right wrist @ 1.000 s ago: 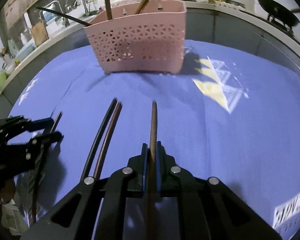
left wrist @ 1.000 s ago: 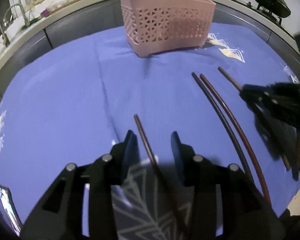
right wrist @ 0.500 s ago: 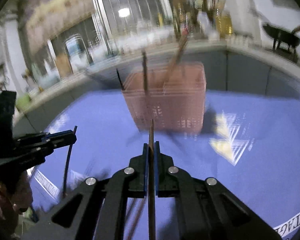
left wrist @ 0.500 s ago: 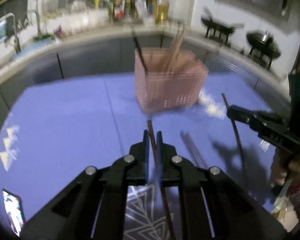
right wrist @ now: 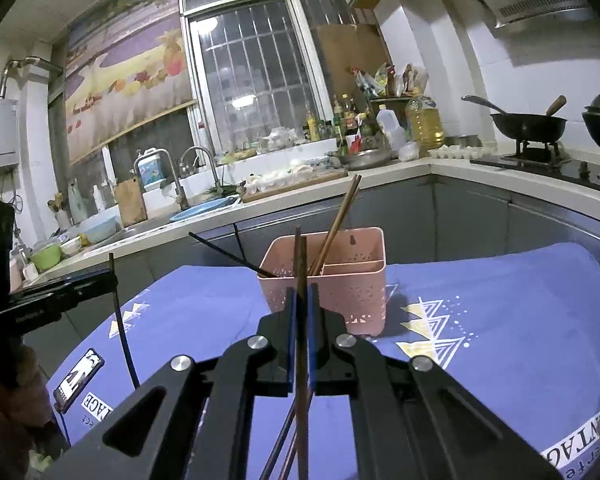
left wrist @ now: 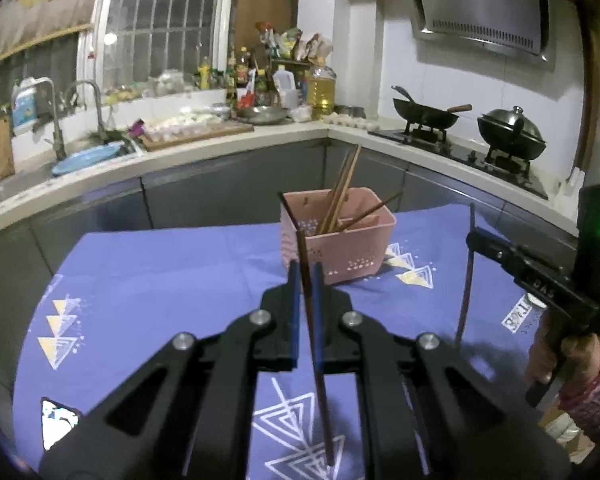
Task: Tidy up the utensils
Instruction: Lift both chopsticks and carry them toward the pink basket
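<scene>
Chopsticks first: you hold two, one per gripper. Your left gripper point(left wrist: 305, 280) is clamped on a dark brown chopstick point(left wrist: 314, 344), its long axis near vertical, upper tip toward the far pink basket point(left wrist: 348, 248), lower tip near the purple tablecloth point(left wrist: 160, 280). Your right gripper point(right wrist: 300, 300) is closed tight on another brown chopstick point(right wrist: 301, 272), also upright and lined up with the basket. About five more chopsticks point(right wrist: 336, 220) lean inside the basket, tips up. Two loose chopsticks point(right wrist: 284, 440) lie on the cloth below your right gripper. One phone point(right wrist: 78, 378) lies at the near left.
</scene>
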A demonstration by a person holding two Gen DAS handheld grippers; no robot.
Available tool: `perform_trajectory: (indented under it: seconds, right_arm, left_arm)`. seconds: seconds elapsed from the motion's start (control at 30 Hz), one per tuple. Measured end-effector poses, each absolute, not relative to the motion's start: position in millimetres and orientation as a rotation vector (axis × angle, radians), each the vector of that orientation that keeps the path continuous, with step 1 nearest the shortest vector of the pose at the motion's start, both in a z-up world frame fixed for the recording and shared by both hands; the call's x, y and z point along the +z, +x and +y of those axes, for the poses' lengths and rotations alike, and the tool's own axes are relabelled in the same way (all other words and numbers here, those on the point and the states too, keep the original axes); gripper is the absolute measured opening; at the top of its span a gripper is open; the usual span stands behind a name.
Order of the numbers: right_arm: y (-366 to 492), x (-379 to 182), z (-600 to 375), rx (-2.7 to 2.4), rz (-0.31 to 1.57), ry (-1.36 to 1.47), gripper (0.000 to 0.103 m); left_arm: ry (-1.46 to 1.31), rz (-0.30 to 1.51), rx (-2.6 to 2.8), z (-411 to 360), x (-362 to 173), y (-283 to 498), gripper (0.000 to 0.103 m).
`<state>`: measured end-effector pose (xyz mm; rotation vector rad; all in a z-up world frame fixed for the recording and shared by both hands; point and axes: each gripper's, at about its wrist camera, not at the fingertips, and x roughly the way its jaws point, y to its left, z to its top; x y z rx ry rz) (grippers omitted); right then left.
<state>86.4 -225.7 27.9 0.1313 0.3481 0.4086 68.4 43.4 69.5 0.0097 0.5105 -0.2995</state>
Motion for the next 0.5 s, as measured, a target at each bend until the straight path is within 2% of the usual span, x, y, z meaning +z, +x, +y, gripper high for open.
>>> perform_trajectory:
  seconds: [0.13, 0.37, 0.5]
  right_arm:
    - [88.9, 47.2, -232.2, 0.400, 0.303, 0.147, 0.005]
    - [131.7, 106.1, -247.2, 0.385, 0.171, 0.181, 0.005]
    - [169.7, 133.3, -251.4, 0.377, 0.090, 0.269, 0.005]
  left_arm:
    - [-0.013, 0.484, -0.302, 48.0, 93.4, 78.3, 0.004]
    - [-0.062, 0.302, -0.310, 46.3, 177.3, 107.8, 0.004]
    - [-0.069, 0.218, -0.263, 29.7, 206.0, 143.0, 0.004]
